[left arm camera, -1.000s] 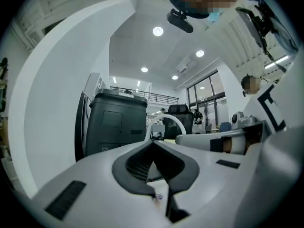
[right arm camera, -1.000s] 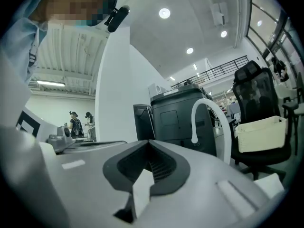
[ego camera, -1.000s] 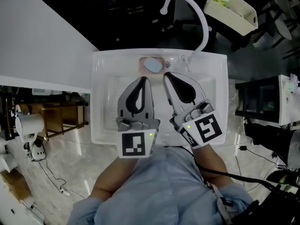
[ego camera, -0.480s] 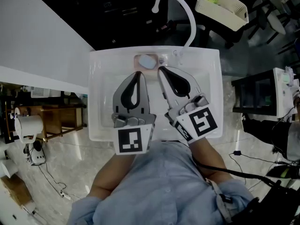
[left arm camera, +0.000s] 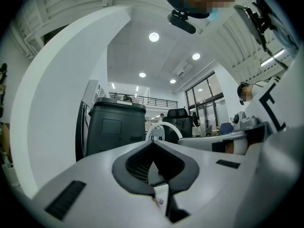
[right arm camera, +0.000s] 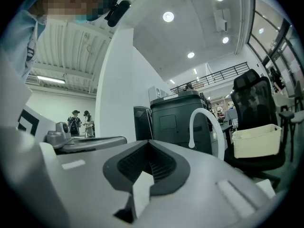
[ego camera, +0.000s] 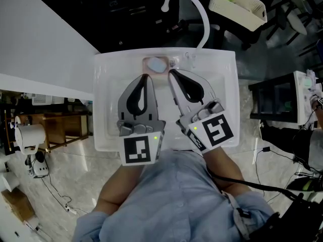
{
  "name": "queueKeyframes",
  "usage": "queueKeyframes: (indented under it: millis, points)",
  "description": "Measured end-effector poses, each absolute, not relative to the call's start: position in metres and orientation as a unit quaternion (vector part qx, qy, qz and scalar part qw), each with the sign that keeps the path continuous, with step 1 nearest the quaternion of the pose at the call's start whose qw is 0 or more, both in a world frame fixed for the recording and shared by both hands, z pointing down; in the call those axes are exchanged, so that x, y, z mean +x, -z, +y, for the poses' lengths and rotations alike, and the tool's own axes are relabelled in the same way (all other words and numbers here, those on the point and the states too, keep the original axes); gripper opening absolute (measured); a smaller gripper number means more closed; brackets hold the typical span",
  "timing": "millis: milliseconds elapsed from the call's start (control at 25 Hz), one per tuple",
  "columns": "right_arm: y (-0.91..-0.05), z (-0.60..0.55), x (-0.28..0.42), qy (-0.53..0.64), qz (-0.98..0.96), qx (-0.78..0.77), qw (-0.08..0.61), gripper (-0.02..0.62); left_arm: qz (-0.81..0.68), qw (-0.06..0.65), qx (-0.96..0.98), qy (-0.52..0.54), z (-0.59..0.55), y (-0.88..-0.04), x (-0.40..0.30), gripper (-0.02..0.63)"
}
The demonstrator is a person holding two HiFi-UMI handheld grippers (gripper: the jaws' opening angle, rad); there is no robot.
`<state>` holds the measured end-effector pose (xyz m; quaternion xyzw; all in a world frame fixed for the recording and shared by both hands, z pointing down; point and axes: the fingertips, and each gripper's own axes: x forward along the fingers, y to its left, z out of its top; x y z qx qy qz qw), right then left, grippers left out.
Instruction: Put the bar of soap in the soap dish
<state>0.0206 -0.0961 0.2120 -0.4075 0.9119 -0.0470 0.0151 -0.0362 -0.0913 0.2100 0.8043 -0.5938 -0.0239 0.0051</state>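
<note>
Pale soap (ego camera: 157, 65) in pink dish (ego camera: 147, 63), outline blurry; left tool (ego camera: 145, 77), right tool (ego camera: 171, 73) closed, empty.

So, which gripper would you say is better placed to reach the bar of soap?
Right, narrowly. The right gripper, shut, has its tip beside the soap dish, angled toward the bar of soap in it; the left gripper, also shut, sits just below the dish.
</note>
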Motion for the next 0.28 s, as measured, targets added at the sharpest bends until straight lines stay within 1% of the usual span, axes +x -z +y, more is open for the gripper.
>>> queueKeyframes:
  millis: [280]
  points:
    - [-0.215, -0.0984, 0.0203, 0.047, 0.912, -0.406, 0.015, 0.0, -0.592, 0.004, 0.805, 0.025, -0.0941, -0.2114, -0.0356, 0.006]
